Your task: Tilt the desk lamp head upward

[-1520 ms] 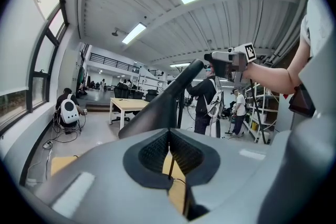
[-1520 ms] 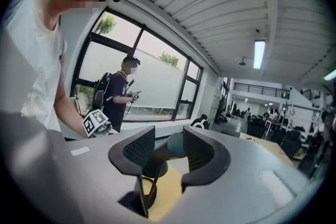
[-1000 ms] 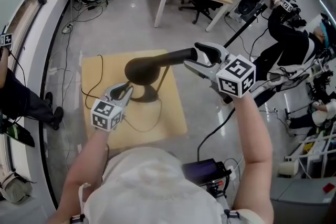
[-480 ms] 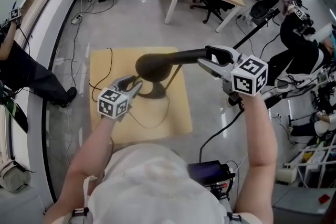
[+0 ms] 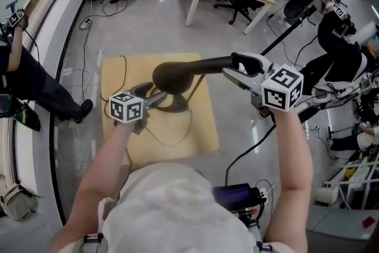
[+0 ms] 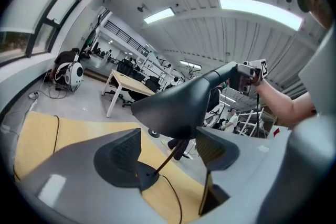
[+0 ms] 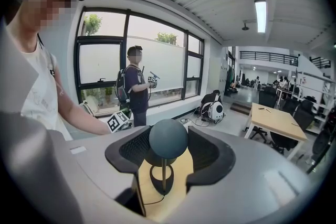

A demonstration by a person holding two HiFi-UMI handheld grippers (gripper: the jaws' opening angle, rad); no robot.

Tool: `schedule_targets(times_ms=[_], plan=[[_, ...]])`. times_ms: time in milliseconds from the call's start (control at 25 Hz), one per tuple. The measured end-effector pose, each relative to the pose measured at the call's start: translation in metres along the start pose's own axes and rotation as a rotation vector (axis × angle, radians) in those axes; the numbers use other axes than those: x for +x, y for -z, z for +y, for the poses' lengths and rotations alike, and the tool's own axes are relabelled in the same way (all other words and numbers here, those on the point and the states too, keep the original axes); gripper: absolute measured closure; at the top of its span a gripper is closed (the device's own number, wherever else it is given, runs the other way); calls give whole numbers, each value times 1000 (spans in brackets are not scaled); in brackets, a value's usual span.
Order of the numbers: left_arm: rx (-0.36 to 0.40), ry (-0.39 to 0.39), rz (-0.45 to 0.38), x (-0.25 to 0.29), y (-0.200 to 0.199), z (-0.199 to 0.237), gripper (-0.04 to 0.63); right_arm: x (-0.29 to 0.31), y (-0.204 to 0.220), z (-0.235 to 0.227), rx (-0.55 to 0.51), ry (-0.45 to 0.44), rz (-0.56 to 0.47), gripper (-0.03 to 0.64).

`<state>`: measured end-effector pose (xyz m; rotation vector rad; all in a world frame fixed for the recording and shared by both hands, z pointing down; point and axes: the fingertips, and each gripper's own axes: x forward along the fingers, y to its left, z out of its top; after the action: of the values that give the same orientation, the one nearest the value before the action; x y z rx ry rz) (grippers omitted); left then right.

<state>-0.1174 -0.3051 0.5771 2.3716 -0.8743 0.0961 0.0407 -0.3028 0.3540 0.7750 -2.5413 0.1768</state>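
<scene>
Partly hidden: in the head view the lamp head point(image 5: 172, 75) covers most of the lamp base point(image 5: 175, 107). The joint between the head and the lamp arm point(image 5: 210, 62) is hard to make out. The wearer's torso cuts off the near edge of the wooden counter point(image 5: 121, 77).

The desk lamp stands mid-counter. Its head hangs over the base and its arm runs right, into the right claw point(image 5: 232, 64). In the right gripper view the arm's rounded end point(image 7: 168, 138) sits between the two pads. The right claw point(image 7: 167, 147) looks clamped on it, though contact on the left pad is hard to confirm. The thin stem point(image 7: 163, 173) shows below, going down to the base.

The left claw point(image 5: 149, 96) sits low, just left of the base and under the head's rim. In the left gripper view its jaws point(image 6: 168, 150) are apart, nothing gripped. The lamp head is above and beyond them. The cord point(image 6: 175, 194) trails from the base toward the near side.

The right forearm point(image 5: 293, 145) is stretched forward and raised, marker cube up. The left forearm point(image 5: 106, 163) reaches forward, lower.
</scene>
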Motion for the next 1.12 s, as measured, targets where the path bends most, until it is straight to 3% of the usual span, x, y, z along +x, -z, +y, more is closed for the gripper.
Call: schedule_targets(times_ms=[280, 1120], plan=[[-45, 33, -12, 10, -6, -5, 255, -2, 1, 0, -1, -2, -5, 380], [96, -50, -15, -7, -38, 7, 256, -2, 12, -7, 40, -15, -11, 382]])
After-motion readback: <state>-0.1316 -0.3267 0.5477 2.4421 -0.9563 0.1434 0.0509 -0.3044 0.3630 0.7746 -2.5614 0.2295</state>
